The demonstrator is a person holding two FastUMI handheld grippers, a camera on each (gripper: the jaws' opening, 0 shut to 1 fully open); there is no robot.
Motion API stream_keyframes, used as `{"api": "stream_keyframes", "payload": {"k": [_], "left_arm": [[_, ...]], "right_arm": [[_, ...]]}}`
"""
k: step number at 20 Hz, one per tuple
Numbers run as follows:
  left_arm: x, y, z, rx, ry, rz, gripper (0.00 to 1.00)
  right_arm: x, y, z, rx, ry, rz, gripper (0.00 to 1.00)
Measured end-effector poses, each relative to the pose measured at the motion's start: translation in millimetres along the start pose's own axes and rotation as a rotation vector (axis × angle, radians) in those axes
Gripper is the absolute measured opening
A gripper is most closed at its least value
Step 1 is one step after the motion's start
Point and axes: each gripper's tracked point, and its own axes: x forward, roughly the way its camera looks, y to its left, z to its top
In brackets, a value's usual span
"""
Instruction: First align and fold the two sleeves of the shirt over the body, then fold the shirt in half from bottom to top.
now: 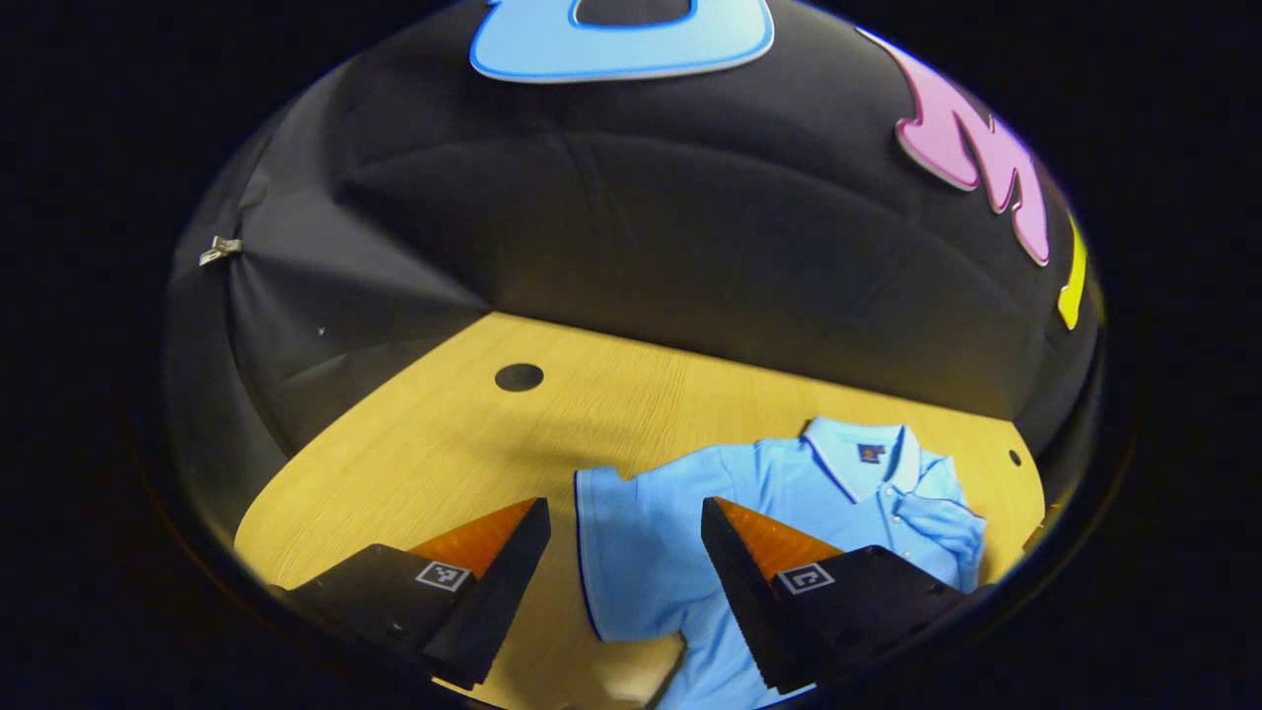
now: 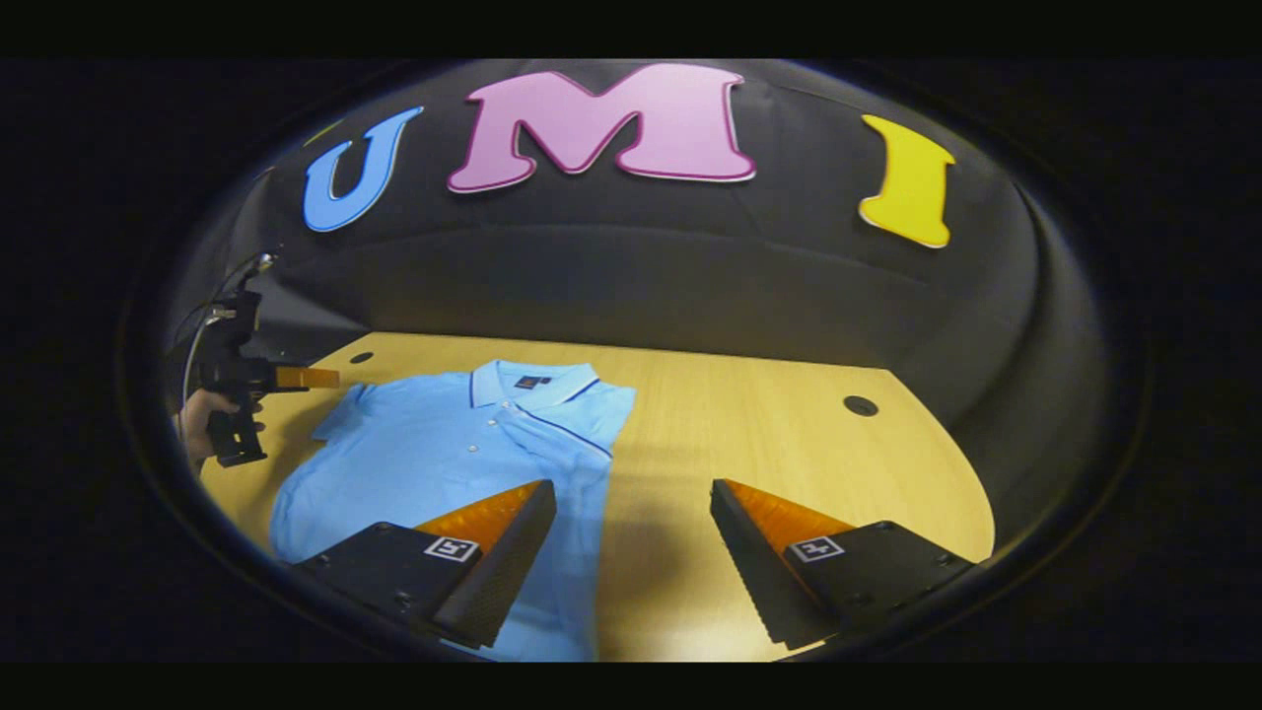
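So the biggest thing here is the wooden surface (image 2: 749,414), light tan with a couple of small dark round holes in it, one (image 2: 860,405) off to the far right of the shirt in the right gripper view.

The shirt (image 2: 463,444) is a light blue polo lying flat on that surface, front up, collar (image 2: 532,383) toward the back wall. In the right gripper view its right side already looks folded in over the body, giving a straight edge down that side, while the sleeve (image 2: 340,409) on the far side is still spread out. In the left gripper view that spread sleeve (image 1: 616,542) sits right between the fingers, below them.

Right gripper (image 2: 631,552): fingers wide apart, holding nothing, hovering over the near edge of the shirt with one finger above the cloth and the other over bare wood.

Left gripper (image 1: 624,562): fingers also wide open, nothing in them, hanging above the shirt's sleeve. You can see it from the right gripper view too (image 2: 306,378), just beside the shirt's shoulder, with a hand (image 2: 202,419) around its handle.
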Motion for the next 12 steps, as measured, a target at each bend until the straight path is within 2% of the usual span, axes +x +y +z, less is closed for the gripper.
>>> {"api": "stream_keyframes", "payload": {"k": [2, 5, 6, 8, 9, 11, 12], "left_arm": [[25, 8, -7, 0.028, 0.046, 0.031, 0.97], [39, 13, -18, 0.007, 0.106, 0.048, 0.96], [41, 14, -17, 0.029, 0.101, 0.050, 1.00], [41, 12, -23, 0.090, 0.133, 0.046, 0.94], [43, 4, -22, 0.102, 0.138, 0.018, 0.93], [43, -6, -23, 0.124, 0.148, -0.019, 0.70], [41, -9, -21, 0.123, 0.146, -0.024, 0.54]], "right_arm": [[-5, -18, -12, -0.010, 0.007, -0.030, 0.97], [-13, -32, -31, 0.000, 0.049, -0.035, 0.98], [-15, -36, -36, 0.006, 0.059, -0.037, 0.98], [-21, -38, -45, 0.023, 0.077, -0.034, 0.98], [-23, -38, -50, 0.029, 0.088, -0.034, 0.98], [-29, -41, -58, 0.048, 0.109, -0.040, 0.98], [-31, -40, -61, 0.063, 0.119, -0.037, 0.98]]}}
